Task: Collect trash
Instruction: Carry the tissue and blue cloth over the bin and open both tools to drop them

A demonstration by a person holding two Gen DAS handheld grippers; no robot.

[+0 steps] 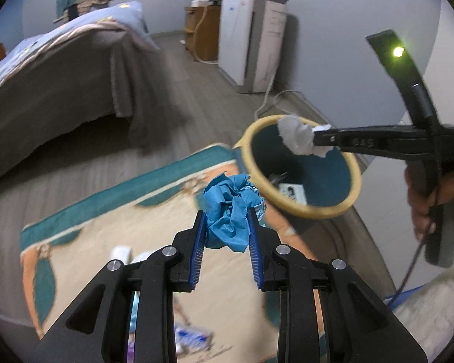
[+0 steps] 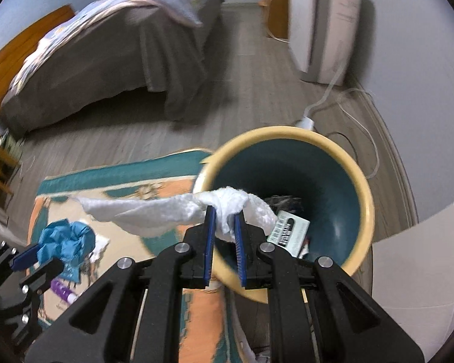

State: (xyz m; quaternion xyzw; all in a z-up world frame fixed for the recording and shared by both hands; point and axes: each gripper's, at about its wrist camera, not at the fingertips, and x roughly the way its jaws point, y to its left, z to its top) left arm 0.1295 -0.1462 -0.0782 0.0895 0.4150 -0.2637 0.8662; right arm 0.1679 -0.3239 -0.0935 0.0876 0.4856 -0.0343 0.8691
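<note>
Clenching white tissue (image 2: 227,208) above the bin (image 2: 364,187), right gripper (image 2: 225,227) nears drop; left gripper (image 1: 227,227) grasps blue paper (image 1: 231,208) beside it; litter remains.

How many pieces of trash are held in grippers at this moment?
2. A crumpled blue paper is clamped in the left gripper over the rug; a white tissue is in the right gripper at the bin's rim.

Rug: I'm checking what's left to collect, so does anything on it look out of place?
Yes. Litter lies scattered on the rug: a purple wrapper and white scraps, blurred. The bin stands upright.
</note>
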